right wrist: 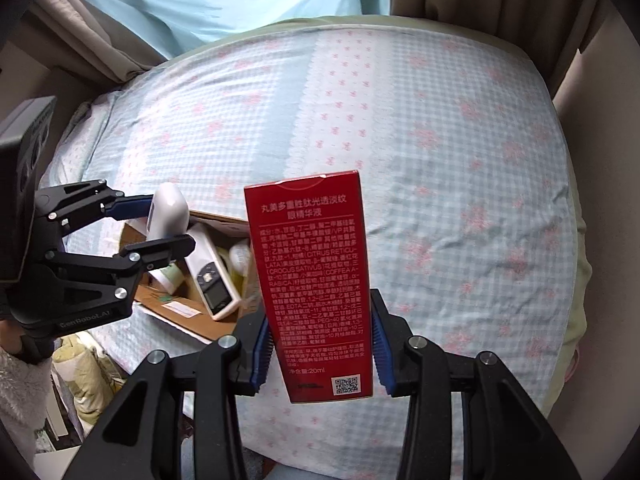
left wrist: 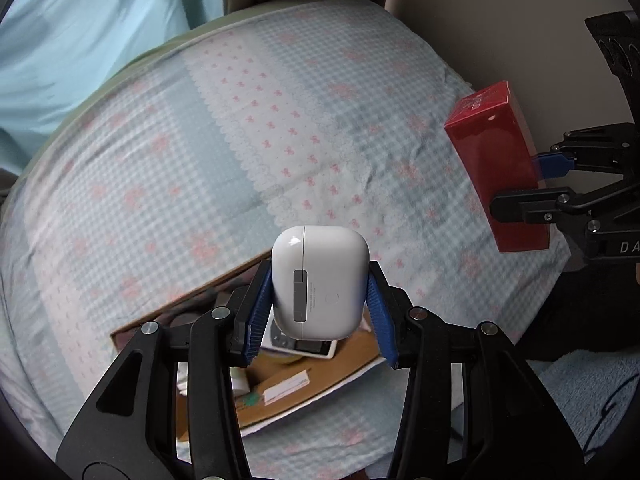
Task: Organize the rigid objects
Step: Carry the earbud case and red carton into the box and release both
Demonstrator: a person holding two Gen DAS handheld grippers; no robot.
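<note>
Bed [right wrist: 460,128] with checked sheet below. Left claw [left wrist: 320,300] pinches white earbud case [left wrist: 320,280], long axis upright, above cardboard box [left wrist: 296,392]. Right claw [right wrist: 320,344] pinches red carton [right wrist: 312,280], long axis upright, beside the box.

Bed with a cardboard box on it

The bed [left wrist: 280,128] wears a pale blue gingham sheet printed with pink bows and a scalloped white band. An open, shallow cardboard box [right wrist: 180,312] lies directly on the sheet near the bed's edge, holding several small items.
</note>
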